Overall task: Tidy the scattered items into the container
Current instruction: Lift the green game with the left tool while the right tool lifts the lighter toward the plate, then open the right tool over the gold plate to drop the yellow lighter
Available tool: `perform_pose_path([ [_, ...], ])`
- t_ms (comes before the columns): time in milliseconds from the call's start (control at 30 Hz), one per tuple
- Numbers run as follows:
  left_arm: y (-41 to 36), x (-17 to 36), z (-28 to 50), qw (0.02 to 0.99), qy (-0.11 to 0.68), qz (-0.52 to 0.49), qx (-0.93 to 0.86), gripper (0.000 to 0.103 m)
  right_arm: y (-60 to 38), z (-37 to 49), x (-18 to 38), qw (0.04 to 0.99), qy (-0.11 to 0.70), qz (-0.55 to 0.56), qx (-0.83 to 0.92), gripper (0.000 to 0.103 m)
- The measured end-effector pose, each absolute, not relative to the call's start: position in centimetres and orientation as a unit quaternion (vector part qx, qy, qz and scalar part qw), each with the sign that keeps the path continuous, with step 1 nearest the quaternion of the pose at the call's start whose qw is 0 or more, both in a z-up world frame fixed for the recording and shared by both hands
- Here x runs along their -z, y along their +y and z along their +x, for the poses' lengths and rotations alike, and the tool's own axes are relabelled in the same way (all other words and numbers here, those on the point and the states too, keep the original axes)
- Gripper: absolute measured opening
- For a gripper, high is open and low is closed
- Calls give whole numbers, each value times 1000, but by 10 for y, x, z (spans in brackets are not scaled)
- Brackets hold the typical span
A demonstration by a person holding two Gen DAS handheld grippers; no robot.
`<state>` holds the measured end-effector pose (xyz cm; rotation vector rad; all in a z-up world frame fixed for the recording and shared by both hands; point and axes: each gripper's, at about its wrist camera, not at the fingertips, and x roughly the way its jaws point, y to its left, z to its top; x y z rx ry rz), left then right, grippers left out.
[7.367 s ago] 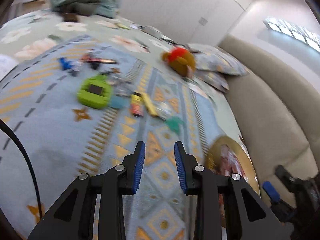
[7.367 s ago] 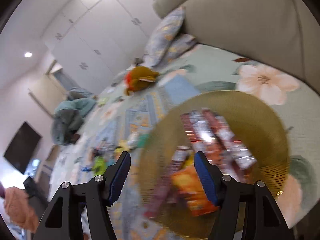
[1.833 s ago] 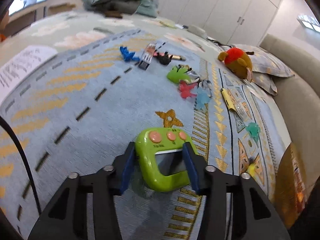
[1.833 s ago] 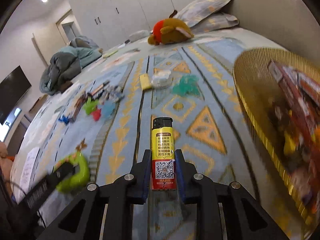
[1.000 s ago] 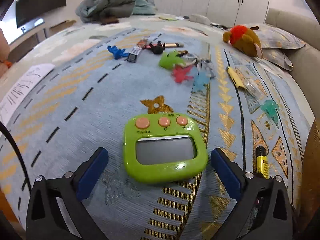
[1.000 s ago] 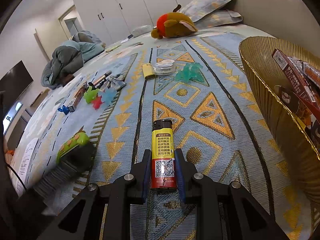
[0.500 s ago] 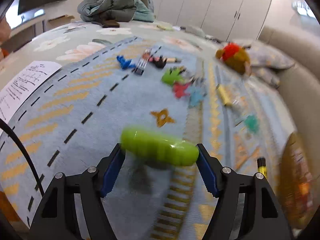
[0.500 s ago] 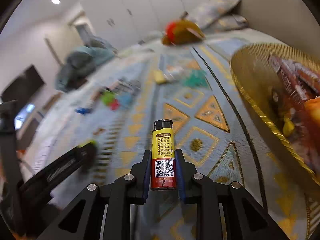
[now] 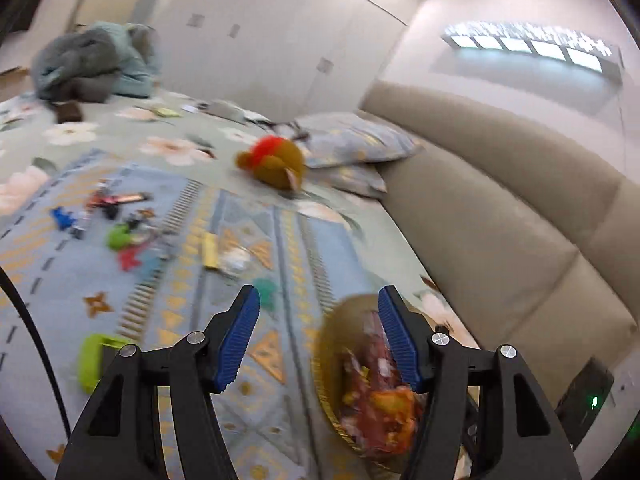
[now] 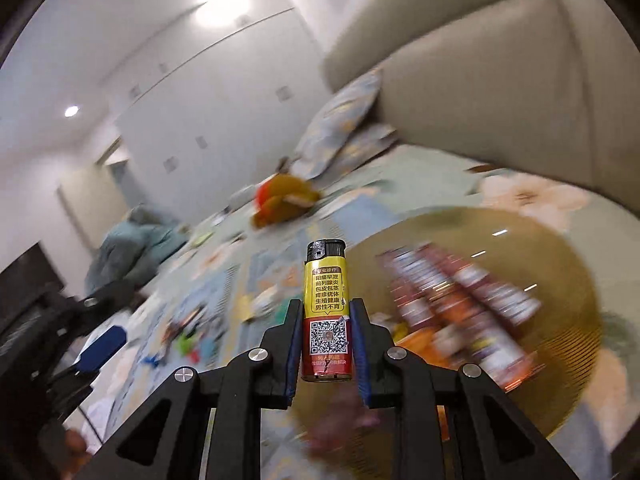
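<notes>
The lighter (image 10: 326,312) stands upright, pinched between the right gripper (image 10: 326,344) pads, above the gold bowl (image 10: 560,380) at 3 o'clock. Released too soon, it could clip the rim and bounce onto the rug (image 9: 280,232). The bowl holds snack packets (image 10: 460,300). The left gripper (image 9: 320,336) jaws are closing on nothing; the green timer (image 9: 94,362) lies at 9 o'clock.

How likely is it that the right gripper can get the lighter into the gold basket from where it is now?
Probably yes: the right gripper, shut on the lighter, looks towards the gold basket, and nothing shows between them.
</notes>
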<state>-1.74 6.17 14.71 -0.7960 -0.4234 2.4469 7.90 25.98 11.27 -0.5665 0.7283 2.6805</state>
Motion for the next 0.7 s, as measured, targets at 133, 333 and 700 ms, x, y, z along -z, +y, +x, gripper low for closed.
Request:
perform_pose_path([
  [133,90,-139,-14,293,-126,-319,-892,61,283,88,-111,177,274,-200,-924,22],
  [333,85,-136,-1,271,-106,-320,-902,73,301,84,-101,183,319,-219,-904,47],
  [700,-39,-90,-33,31,-172,-337,-925,77,277,92,-124,92,363,-166,-912,74],
])
